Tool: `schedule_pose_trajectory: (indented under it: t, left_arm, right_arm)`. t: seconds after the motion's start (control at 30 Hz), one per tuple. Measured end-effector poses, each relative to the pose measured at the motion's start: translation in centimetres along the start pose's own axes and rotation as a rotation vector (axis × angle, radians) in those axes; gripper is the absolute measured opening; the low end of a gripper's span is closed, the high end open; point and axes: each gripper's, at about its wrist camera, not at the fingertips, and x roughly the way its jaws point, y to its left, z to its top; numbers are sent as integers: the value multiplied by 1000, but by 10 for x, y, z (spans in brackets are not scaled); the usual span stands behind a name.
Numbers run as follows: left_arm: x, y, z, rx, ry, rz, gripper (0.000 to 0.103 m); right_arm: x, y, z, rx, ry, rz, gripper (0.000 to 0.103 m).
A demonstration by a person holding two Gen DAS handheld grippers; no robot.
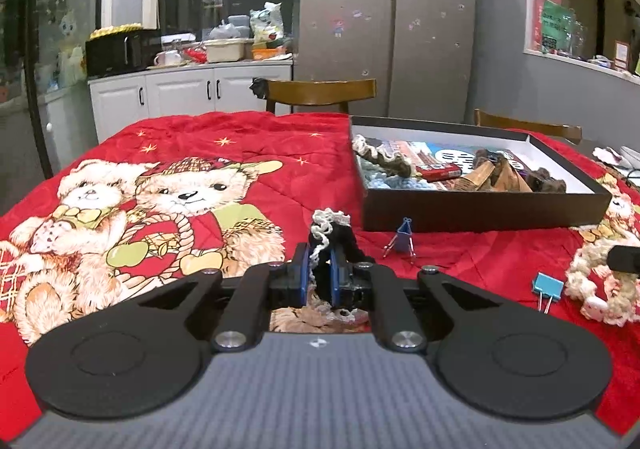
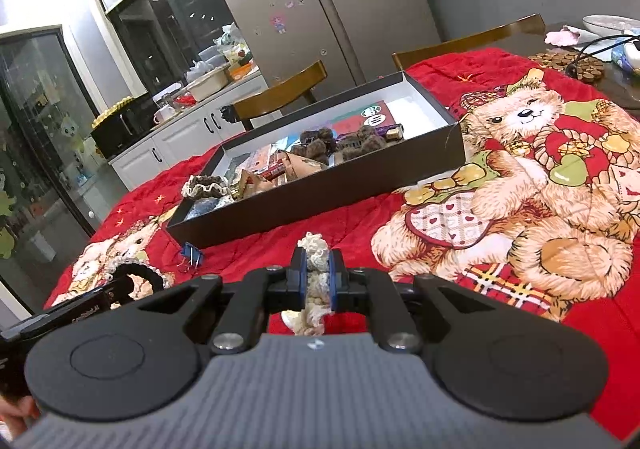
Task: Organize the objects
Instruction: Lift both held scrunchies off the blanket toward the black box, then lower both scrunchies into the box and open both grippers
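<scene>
Each gripper is clenched on a scrunchie, the left gripper [image 1: 320, 273] on a black lace-trimmed scrunchie [image 1: 328, 233], the right gripper [image 2: 318, 275] on a cream scrunchie [image 2: 316, 281], both short of the black box [image 1: 480, 209], where dangling fabric could snag its wall.
</scene>
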Motion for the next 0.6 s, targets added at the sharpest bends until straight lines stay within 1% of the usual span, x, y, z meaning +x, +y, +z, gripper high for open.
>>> schedule_pose_trajectory:
  t: [0.1,0.23,0.47,0.6]
  left_arm:
    - [-4,1,4,-4,-21,15,13]
    - [-15,4,9,-18,-51,-5,13]
    - [-32,2,21,-31,-83,-47,13]
    - [-41,-5,24,-4,-109,-41,13]
  right_arm:
    - [-4,0,5,10,6,19,12]
    - [-9,-3,14,51,18,48,12]
    - [-17,5,27,18,-21,64,12]
    - [-19,13,33,-9,-38,67,12]
